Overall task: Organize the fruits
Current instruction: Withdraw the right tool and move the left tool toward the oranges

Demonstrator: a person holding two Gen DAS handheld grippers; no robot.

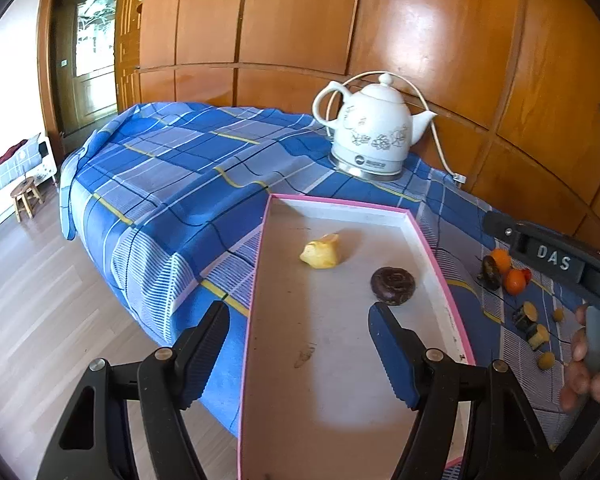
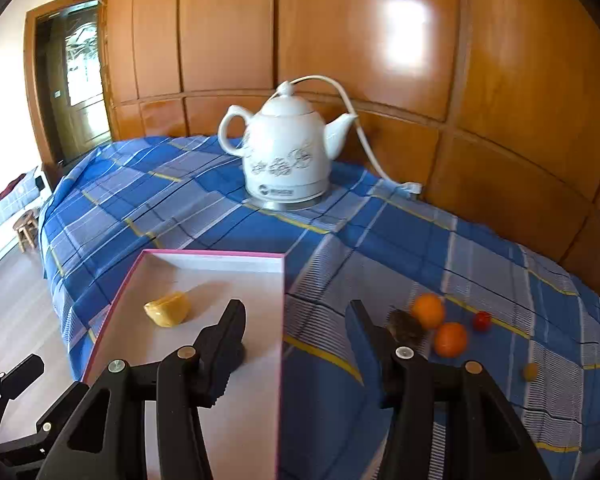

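Observation:
A pink-rimmed white tray point(image 1: 420, 236) lies on the blue plaid cloth. It holds a yellow fruit piece point(image 1: 321, 253) and a dark round piece point(image 1: 393, 285). My left gripper point(image 1: 298, 320) is open and empty above the tray's near half. Right of the tray lie two oranges point(image 1: 501, 259), a dark spiky fruit point(image 1: 491, 272) and several small pieces point(image 1: 532, 330). In the right wrist view my right gripper point(image 2: 296, 320) is open and empty over the tray's right rim point(image 2: 281, 320). The yellow piece point(image 2: 168, 309), oranges point(image 2: 429, 310), dark fruit point(image 2: 406, 326) and a small red fruit point(image 2: 481, 320) show there.
A white floral electric kettle point(image 1: 374, 132) with its cord stands at the back of the table against a wooden panel wall point(image 1: 420, 20). The table's left edge drops to a wood floor point(image 1: 28, 300) with a small stool point(image 1: 26, 196). A small yellow fruit point(image 2: 531, 371) lies far right.

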